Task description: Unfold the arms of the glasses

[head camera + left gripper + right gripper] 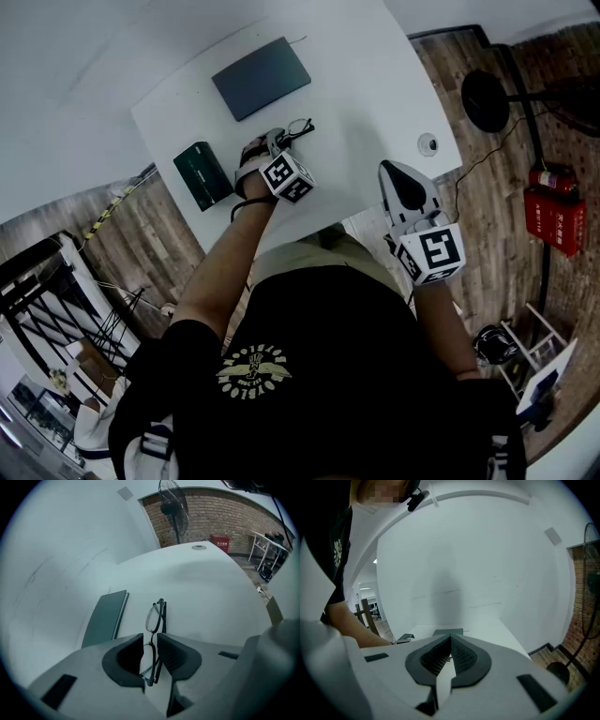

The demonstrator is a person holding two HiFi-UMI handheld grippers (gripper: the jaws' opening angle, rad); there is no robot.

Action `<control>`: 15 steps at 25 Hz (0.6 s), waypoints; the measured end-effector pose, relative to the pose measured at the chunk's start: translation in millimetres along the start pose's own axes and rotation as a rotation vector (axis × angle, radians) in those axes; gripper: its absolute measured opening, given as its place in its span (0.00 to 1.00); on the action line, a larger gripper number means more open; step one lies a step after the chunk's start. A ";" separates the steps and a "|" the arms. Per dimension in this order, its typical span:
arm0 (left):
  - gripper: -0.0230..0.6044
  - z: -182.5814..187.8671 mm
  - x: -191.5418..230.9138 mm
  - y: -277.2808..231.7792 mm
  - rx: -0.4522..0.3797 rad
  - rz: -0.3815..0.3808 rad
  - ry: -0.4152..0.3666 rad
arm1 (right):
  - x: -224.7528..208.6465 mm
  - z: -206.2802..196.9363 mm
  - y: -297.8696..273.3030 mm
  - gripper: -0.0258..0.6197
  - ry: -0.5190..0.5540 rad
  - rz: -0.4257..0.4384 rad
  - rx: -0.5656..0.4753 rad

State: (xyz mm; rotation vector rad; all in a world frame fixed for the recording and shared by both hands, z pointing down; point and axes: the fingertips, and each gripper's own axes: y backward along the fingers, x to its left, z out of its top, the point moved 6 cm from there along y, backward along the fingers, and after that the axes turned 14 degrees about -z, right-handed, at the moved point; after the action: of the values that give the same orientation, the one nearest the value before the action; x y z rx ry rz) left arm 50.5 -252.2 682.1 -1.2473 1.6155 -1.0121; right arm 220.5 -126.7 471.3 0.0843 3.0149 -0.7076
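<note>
The black-framed glasses (pixel 300 127) are folded, and one end sits between the jaws of my left gripper (pixel 279 139) low over the white table (pixel 356 84). In the left gripper view the glasses (pixel 154 616) stand on edge. The near lens is pinched between the dark pads (pixel 176 653) and the far lens sticks out ahead of my left gripper (pixel 150 641). My right gripper (pixel 401 178) hovers near the table's front right edge, shut and empty. In its own view the right gripper (pixel 450 641) shows its pads meeting with nothing between them.
A flat dark grey-green notebook (pixel 261 77) lies behind the glasses, also visible as a notebook (pixel 105 618) left of them. A dark green box (pixel 202 174) sits at the table's left edge and a small white round object (pixel 427 143) near its right edge. A fan (pixel 173 510) stands beyond.
</note>
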 end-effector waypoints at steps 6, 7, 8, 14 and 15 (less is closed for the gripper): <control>0.14 -2.1 2.5 -8.3 0.034 0.024 -0.017 | 0.9 -1.8 7.1 0.04 -0.003 0.009 -0.001; 0.13 -1.7 3.6 -8.5 0.034 0.033 -0.023 | 0.6 -1.2 8.6 0.04 -0.003 0.010 -0.004; 0.13 -1.4 4.8 -8.3 0.034 0.042 -0.028 | 0.1 -0.6 10.2 0.04 -0.002 0.009 -0.006; 0.07 0.7 15.3 8.3 -0.051 0.088 0.019 | -4.5 6.7 19.2 0.04 0.009 0.000 -0.031; 0.07 0.7 16.5 12.3 -0.071 0.090 0.040 | -5.5 7.9 21.1 0.04 0.010 -0.002 -0.035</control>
State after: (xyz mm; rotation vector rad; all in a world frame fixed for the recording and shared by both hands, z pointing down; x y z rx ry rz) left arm 44.9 -266.1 668.1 -1.1968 1.7357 -0.9368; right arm 227.5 -111.6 455.2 0.0831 3.0360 -0.6570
